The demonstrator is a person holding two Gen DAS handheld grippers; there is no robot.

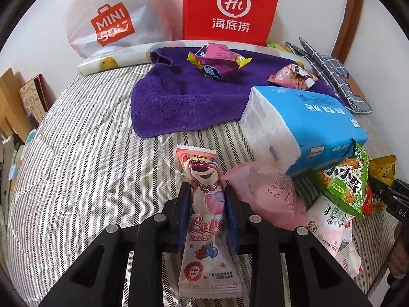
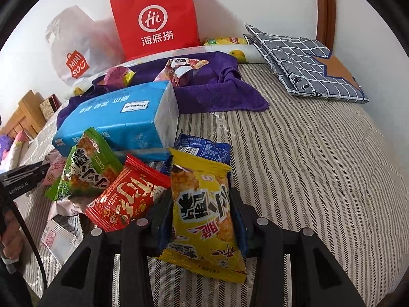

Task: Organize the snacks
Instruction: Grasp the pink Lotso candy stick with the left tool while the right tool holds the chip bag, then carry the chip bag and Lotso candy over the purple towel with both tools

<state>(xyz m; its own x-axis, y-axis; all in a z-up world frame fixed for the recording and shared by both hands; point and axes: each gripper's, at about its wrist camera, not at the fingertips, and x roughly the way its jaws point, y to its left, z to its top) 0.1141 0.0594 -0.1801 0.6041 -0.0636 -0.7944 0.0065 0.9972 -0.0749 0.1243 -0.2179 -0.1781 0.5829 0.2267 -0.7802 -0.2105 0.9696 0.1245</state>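
The left gripper [image 1: 208, 204] is clamped on a pink bear-print snack packet [image 1: 207, 220], and the right gripper [image 2: 200, 212] grips a yellow rice-cracker packet [image 2: 204, 212]; both point steeply down. Beside them lie a green packet [image 2: 87, 163], a red packet [image 2: 125, 197] and a blue tissue pack [image 1: 306, 122]. All rest on a striped bedspread [image 1: 84, 153] with a purple towel [image 1: 179, 102], before a red paper bag [image 1: 230, 7] at the white wall.
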